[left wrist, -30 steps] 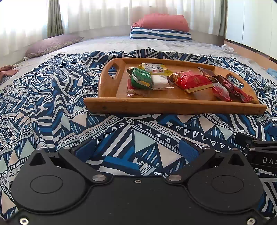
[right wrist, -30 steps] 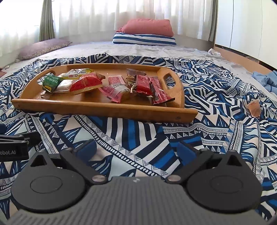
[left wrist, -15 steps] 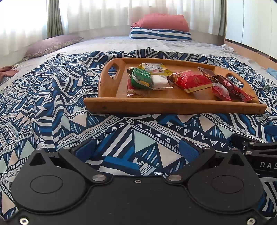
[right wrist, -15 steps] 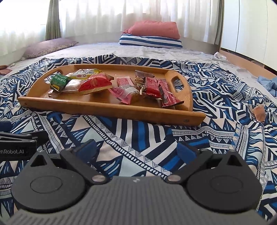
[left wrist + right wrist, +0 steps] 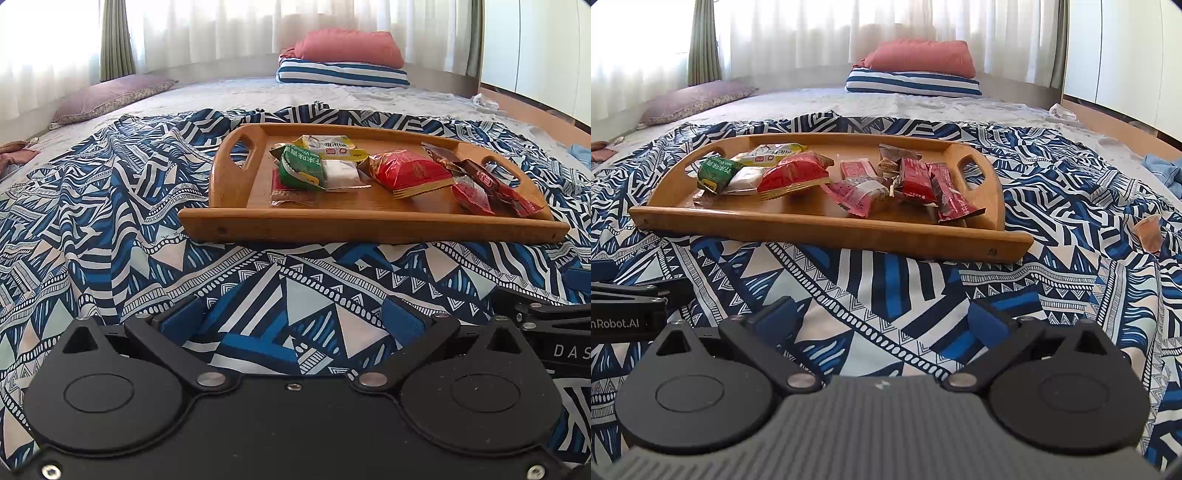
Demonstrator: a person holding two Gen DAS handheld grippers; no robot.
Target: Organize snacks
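Both my grippers empty, jaws wide, over the patterned blanket (image 5: 110, 206)

Left gripper (image 5: 291, 317) and right gripper (image 5: 882, 317) face the wooden tray (image 5: 820, 225) well ahead; overlapping snack packets (image 5: 857, 192) risk a double pick, or slipping from my pads

I see a bed (image 5: 258, 92) carrying a blue patterned cloth (image 5: 110, 221); on the cloth a wooden tray (image 5: 827, 225) and one stray brown packet (image 5: 1149, 232); on the bare sheet a mauve pillow (image 5: 698, 99) and a striped pillow (image 5: 912, 83).
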